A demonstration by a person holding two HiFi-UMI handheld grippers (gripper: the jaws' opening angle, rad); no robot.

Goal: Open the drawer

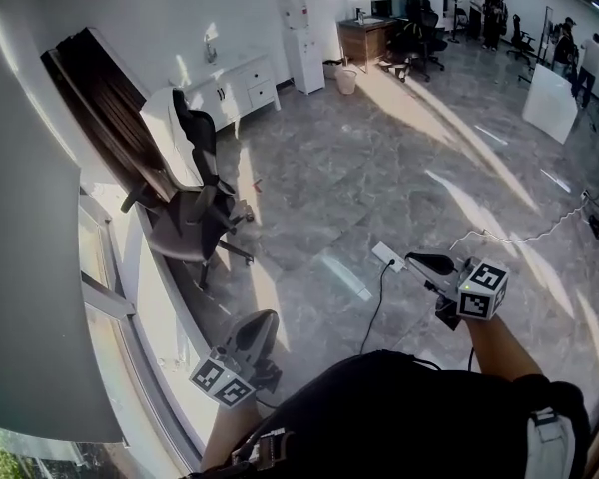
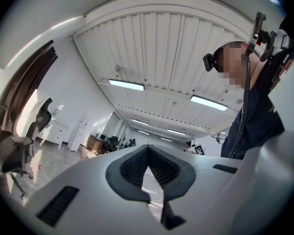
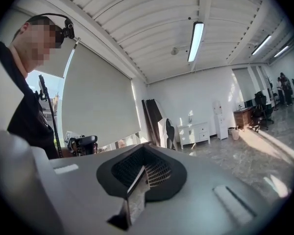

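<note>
White drawer cabinet (image 1: 242, 86), lengthwise along far wall (image 1: 160, 18), fronts facing outward

The drawers (image 1: 263, 91) are set in a low white cabinet (image 1: 228, 80) against the far wall and appear shut, fronts flush.

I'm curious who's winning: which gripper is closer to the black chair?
Left. The left gripper is just below the black chair in the head view; the right gripper is farther right.
</note>
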